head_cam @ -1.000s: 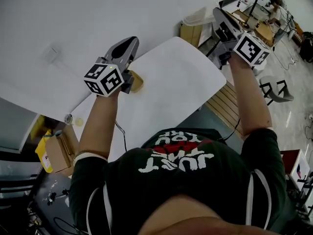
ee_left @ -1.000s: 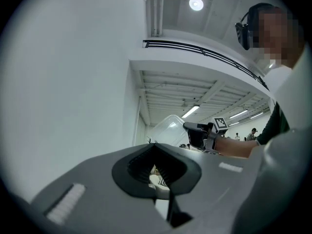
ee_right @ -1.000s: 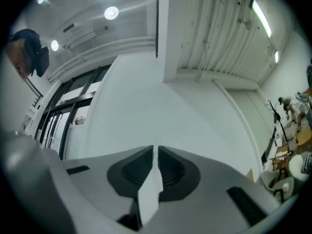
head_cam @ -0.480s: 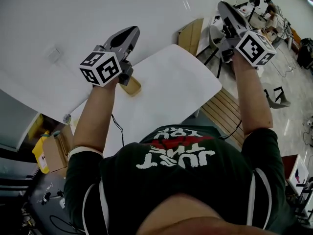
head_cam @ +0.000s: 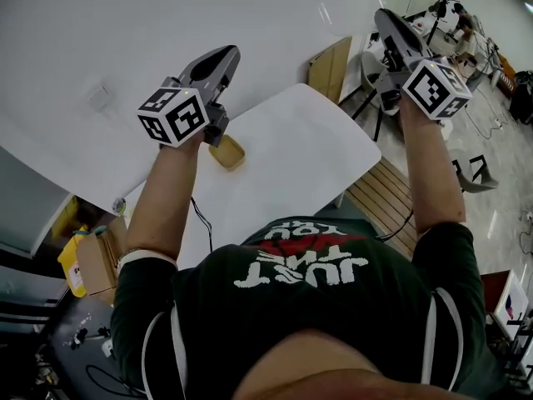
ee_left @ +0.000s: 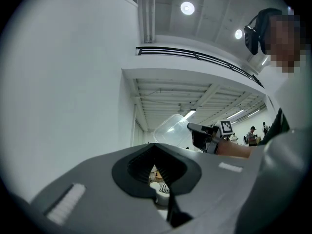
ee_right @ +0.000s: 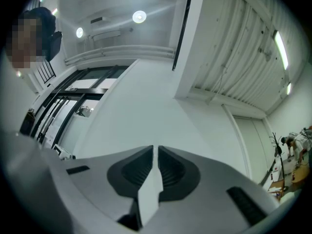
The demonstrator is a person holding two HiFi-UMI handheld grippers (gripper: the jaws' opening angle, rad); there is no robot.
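Both grippers are held up in the air above a white table (head_cam: 308,148), pointing away from it. My left gripper (head_cam: 220,58) hangs over the table's left part, above a small shallow wooden tray (head_cam: 227,152); its jaws are shut with nothing between them (ee_left: 156,147). My right gripper (head_cam: 386,22) is raised beyond the table's right corner, jaws shut and holding nothing (ee_right: 156,150). The left gripper view looks toward the ceiling and shows the right gripper (ee_left: 204,135) with its marker cube. The right gripper view shows only a white wall and ceiling lights.
A clear plastic box (ee_left: 173,128) shows beside the right gripper. A cardboard box (head_cam: 92,261) and a yellow object (head_cam: 71,261) stand left of the table. A wooden panel (head_cam: 327,65), slatted boards (head_cam: 387,194) and a chair (head_cam: 466,173) lie to the right.
Both grippers stay raised and shut. The right gripper has swung slightly, so its view has turned along the wall. The wooden tray now shows clear of the left gripper.
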